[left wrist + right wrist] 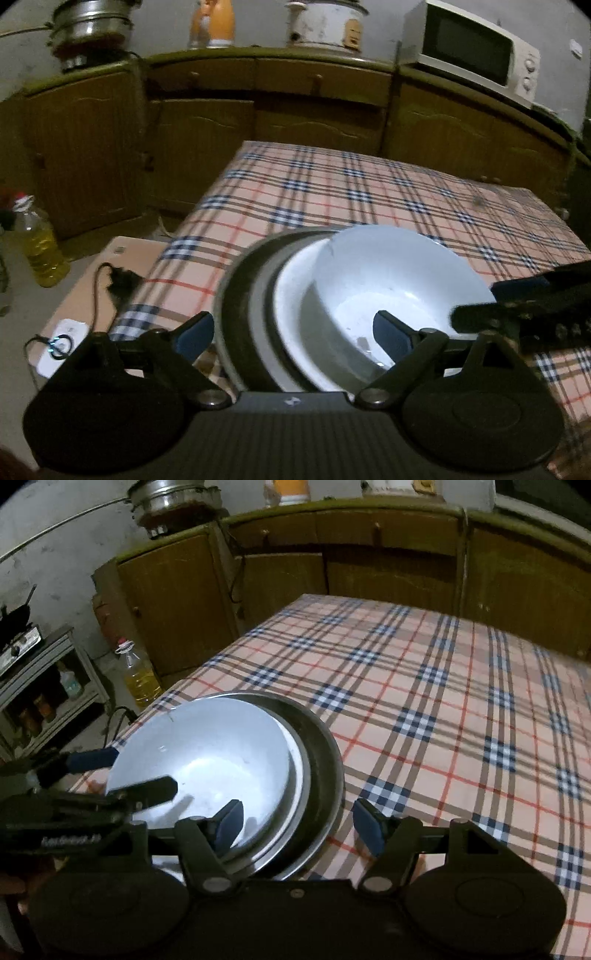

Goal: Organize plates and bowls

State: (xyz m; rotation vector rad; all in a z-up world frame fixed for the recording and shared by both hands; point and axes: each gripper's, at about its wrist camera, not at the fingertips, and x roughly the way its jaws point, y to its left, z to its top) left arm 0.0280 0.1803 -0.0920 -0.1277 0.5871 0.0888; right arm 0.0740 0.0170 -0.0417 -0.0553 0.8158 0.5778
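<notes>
With the white bowl [399, 291] nested in the white plate [291, 314] on the steel plate [240, 317] at the table's [369, 192] near-left corner, both my grippers, left [293, 334] and right [297, 821], gape empty, so stacking looks done.

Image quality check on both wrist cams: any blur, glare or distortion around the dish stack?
Left wrist: dim room, strong fisheye bend on the cabinets, dark vignette corners; the right tool crossing in is motion-smeared, the white bowl sharp with soft glare. Right wrist: same dimness and curvature; the left tool blurred, mild sheen in the bowl, the tablecloth crisp.
</notes>
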